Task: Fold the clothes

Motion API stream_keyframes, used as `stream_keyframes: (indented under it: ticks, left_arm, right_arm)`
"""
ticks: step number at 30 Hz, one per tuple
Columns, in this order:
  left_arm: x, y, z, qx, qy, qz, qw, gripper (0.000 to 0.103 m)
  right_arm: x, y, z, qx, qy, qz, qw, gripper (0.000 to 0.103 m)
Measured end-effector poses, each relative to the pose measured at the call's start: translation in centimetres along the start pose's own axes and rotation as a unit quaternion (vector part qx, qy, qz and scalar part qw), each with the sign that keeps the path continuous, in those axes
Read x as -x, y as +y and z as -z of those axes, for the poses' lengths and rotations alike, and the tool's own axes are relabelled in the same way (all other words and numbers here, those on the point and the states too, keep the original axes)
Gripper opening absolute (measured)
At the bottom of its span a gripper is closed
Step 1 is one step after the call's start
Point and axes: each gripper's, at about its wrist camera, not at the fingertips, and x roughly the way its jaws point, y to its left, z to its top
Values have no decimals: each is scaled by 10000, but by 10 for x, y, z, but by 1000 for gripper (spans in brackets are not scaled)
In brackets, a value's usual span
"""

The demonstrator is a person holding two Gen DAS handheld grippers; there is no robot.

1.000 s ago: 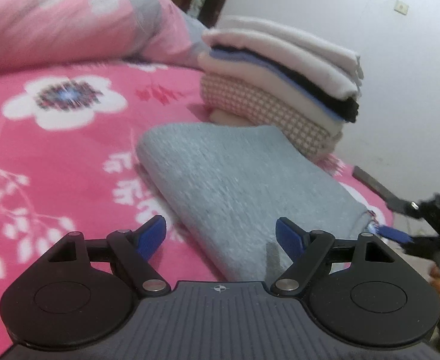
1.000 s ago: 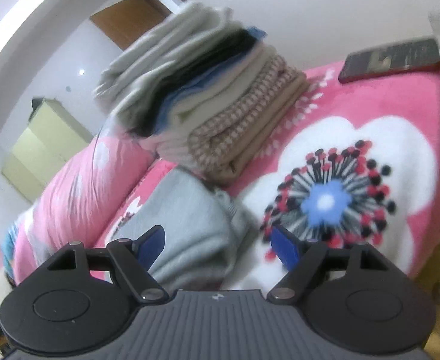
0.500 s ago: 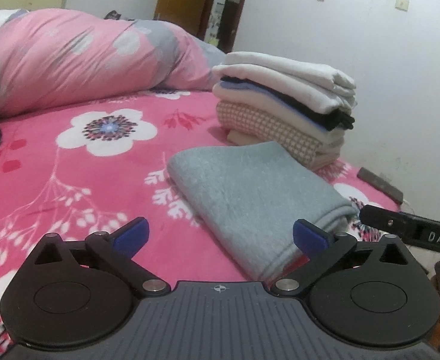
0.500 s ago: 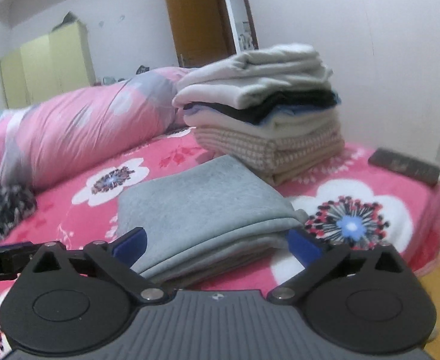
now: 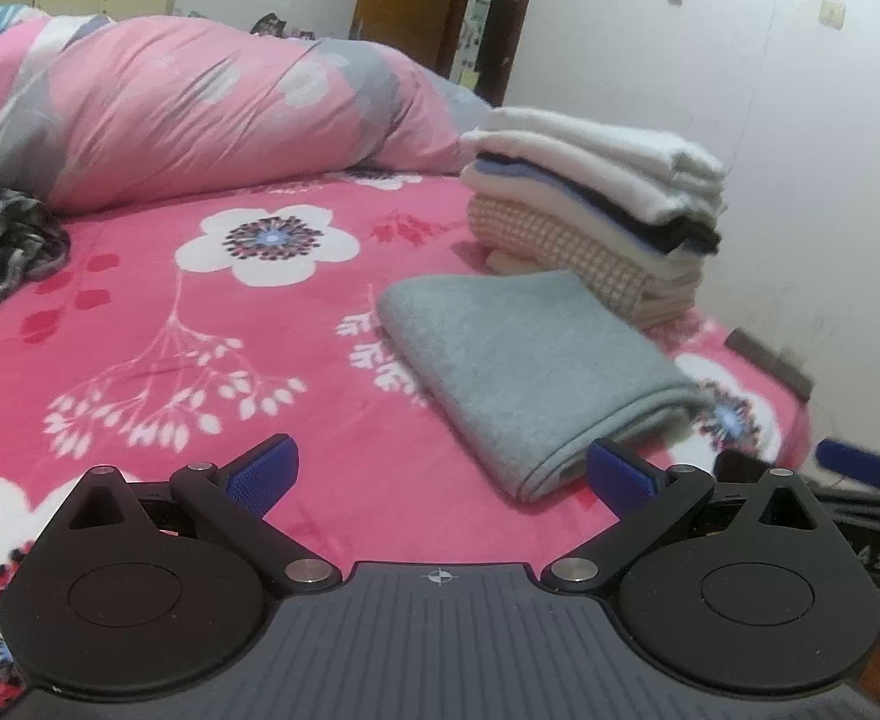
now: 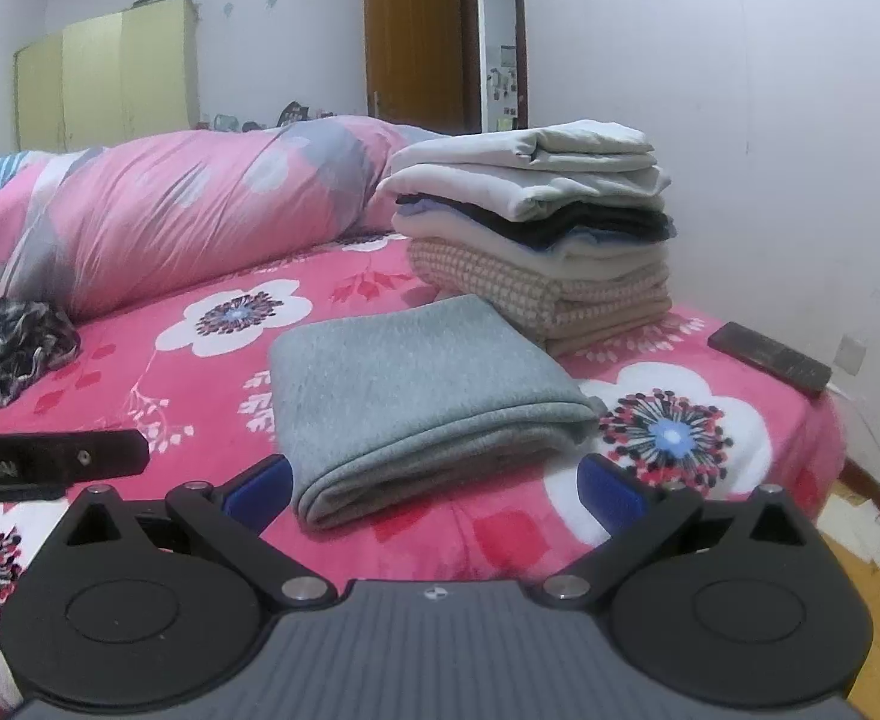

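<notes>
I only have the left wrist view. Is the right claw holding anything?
Observer: No. The right claw is open and grips nothing; the grey cloth lies folded ahead of it.
Operator: What is the blurred dark thing near the wall?
Observer: A flat dark slab, perhaps a phone, lying on the bed apart from the stack.
Operator: What lies past the bed's edge?
Observer: A wooden floor with papers on it.

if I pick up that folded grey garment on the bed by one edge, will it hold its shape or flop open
Probably flop open: the folded grey garment is soft knit, its layers lying loose at the near fold. It looks light, since it barely dents the pink bedspread. Pushed, it would likely bunch on that fuzzy fabric rather than slide. Lifting from both sides should keep the fold.
</notes>
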Motion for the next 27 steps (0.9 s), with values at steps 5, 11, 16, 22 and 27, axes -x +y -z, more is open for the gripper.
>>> stream_keyframes:
  ticks: [5, 11, 16, 22, 27]
  left_arm:
    - [3, -4, 4, -124, 30, -329, 9994, 103]
    - [6, -1, 9, -303, -59, -361, 9989, 103]
    - [11, -8, 12, -652, -195, -543, 9962, 103]
    - [14, -10, 8, -614, -299, -672, 9954, 103]
    - [11, -7, 7, -470, -130, -767, 9959, 103]
  right_arm:
    - [4, 4, -1, 7, 18, 62, 10000, 103]
    - [8, 6, -1, 12, 0, 361, 9993, 103]
    - [12, 12, 0, 267, -136, 539, 9981, 103]
    - [12, 16, -3, 375, -96, 586, 9975, 103]
    - [11, 17, -1, 419, 18, 474, 9980, 103]
